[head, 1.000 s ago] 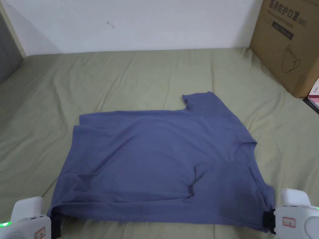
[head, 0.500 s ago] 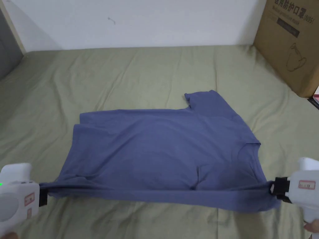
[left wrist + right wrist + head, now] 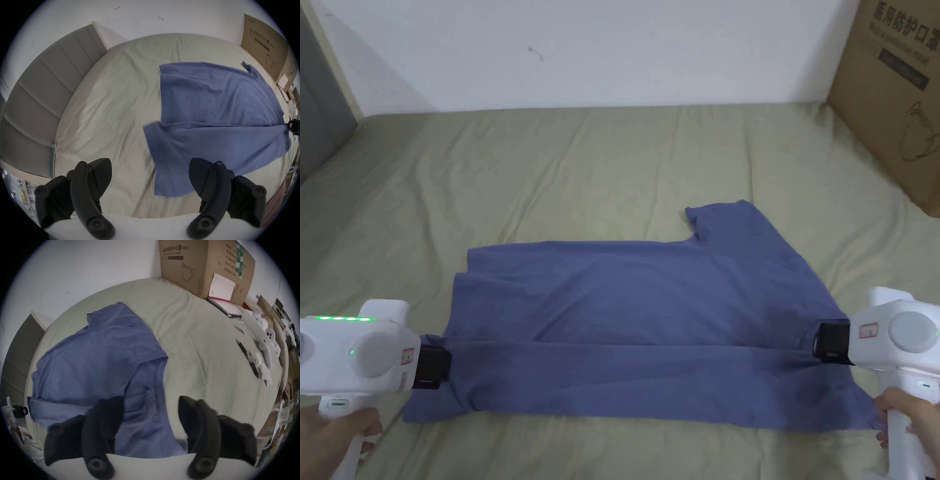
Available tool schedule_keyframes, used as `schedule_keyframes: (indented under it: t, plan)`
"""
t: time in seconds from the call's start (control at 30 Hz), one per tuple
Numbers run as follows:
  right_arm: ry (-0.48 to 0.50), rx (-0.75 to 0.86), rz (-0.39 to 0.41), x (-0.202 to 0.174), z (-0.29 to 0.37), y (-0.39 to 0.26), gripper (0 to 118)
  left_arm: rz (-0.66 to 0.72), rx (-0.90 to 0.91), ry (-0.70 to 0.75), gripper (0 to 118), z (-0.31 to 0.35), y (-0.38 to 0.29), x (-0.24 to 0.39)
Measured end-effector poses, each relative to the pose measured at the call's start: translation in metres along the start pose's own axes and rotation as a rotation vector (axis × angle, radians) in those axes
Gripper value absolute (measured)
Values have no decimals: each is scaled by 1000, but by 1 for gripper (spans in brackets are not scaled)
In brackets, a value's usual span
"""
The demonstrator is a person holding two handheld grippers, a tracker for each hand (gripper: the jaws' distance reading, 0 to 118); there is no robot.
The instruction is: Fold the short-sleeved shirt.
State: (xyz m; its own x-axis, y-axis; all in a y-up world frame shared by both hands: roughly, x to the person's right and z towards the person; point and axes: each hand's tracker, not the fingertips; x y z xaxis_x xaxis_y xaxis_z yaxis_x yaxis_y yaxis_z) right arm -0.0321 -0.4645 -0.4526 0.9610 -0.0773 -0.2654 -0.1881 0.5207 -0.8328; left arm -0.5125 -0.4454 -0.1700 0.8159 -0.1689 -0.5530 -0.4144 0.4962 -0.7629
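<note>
on the olive-green bed (image 3: 612, 162), the blue short-sleeved shirt (image 3: 637, 294) lies sideways, its near long edge apparently just folded over the body, which would explain why a gripper sits at each end of that fold. at the hem end the left gripper (image 3: 150, 180) has its fingers (image 3: 90, 183) spread wide with nothing between them, and at the collar end the right gripper (image 3: 150, 417) likewise stands wide open over loose cloth, gripping none of it. beyond, on the right, a cardboard box (image 3: 894, 94) stands near the far sleeve, and books and small clutter crowd that bedside, though none looks likely to block the next fold.
</note>
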Motion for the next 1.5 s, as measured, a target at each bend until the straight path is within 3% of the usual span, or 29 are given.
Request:
schedule_keyframes:
  t: [0.1, 0.13, 0.17, 0.2, 0.23, 0.33, 0.43, 0.47, 0.57, 0.6, 0.67, 0.73, 0.83, 0.87, 0.9, 0.93, 0.97, 1.07, 1.17, 1.23, 1.3, 1.33, 1.37, 1.4, 1.43, 1.47, 1.5]
  plan:
    - [83, 66, 20, -11, 32, -9, 70, 48, 15, -39, 98, 23, -16, -7]
    - [92, 99, 37, -16, 43, -14, 60, 76, 29, -75, 91, 31, -25, -7]
    - [92, 127, 50, -18, 52, -20, 30, 93, 46, -111, 62, 40, -35, -7]
    - [84, 128, 66, -24, 62, -30, 8, 107, 50, -133, 31, 45, -45, -6]
    - [90, 121, 66, -27, 65, -43, 3, 118, 51, -139, 2, 49, -57, -3]
    - [178, 78, 45, -33, 70, -70, 0, 116, 45, -125, 0, 42, -84, 2]
    - [132, 43, 89, -40, 58, -86, 0, 128, 30, -133, 0, 31, -87, 3]
    - [125, 36, 86, -40, 54, -90, 0, 132, 40, -130, 8, 26, -82, 2]
    - [167, -11, 1, -25, 40, -93, 0, 150, 32, -121, 87, 6, -65, -1]
    - [166, -9, -28, -20, 39, -94, 0, 158, 27, -123, 96, -3, -59, 0]
    - [153, -8, -25, -14, 39, -98, 0, 180, -2, -144, 90, -25, -52, -1]
    - [133, -18, -30, -6, 38, -100, 0, 208, -86, -132, 73, -46, -48, 2]
    - [128, -30, -40, 2, 41, -107, 0, 225, -62, -136, 72, -51, -52, 1]
    - [123, -33, -44, 6, 40, -109, 0, 221, -48, -128, 63, -37, -53, 4]
    - [115, -32, -53, 10, 39, -110, 0, 189, -13, -107, 42, -31, -52, 3]
    - [108, -36, -65, 11, 41, -112, 1, 180, -5, -120, 12, -29, -51, -1]
    - [103, -50, -73, 16, 39, -110, 13, 195, -23, -160, 5, -27, -49, -4]
    - [83, -50, -96, 31, 32, -97, 75, 157, -35, -170, 5, -27, -47, -7]
    - [69, 19, -164, 49, 22, -75, 75, 129, -36, -157, 5, -20, -46, 0]
    - [85, -54, -169, 55, -2, -62, 73, 109, -43, -142, 5, -21, -45, 4]
    - [93, -136, -208, 56, -28, -63, 42, 71, -40, -126, 5, -23, -45, 3]
    - [84, -152, -197, 47, -28, -67, 40, 62, -38, -122, 5, -22, -46, 4]
    - [63, -116, -175, 41, -20, -66, 27, 57, -39, -124, 5, -21, -47, 4]
    - [57, -99, -104, 32, -9, -65, 10, 54, -41, -126, 5, -22, -47, 2]
    - [103, -106, -57, 24, -4, -64, 10, 57, -40, -129, 5, -21, -48, 1]
    - [82, -115, -42, 18, 0, -63, 10, 60, -39, -133, 5, -20, -48, -1]
    - [29, -126, 22, 12, 1, -63, 10, 56, -43, -136, 5, -19, -48, -3]
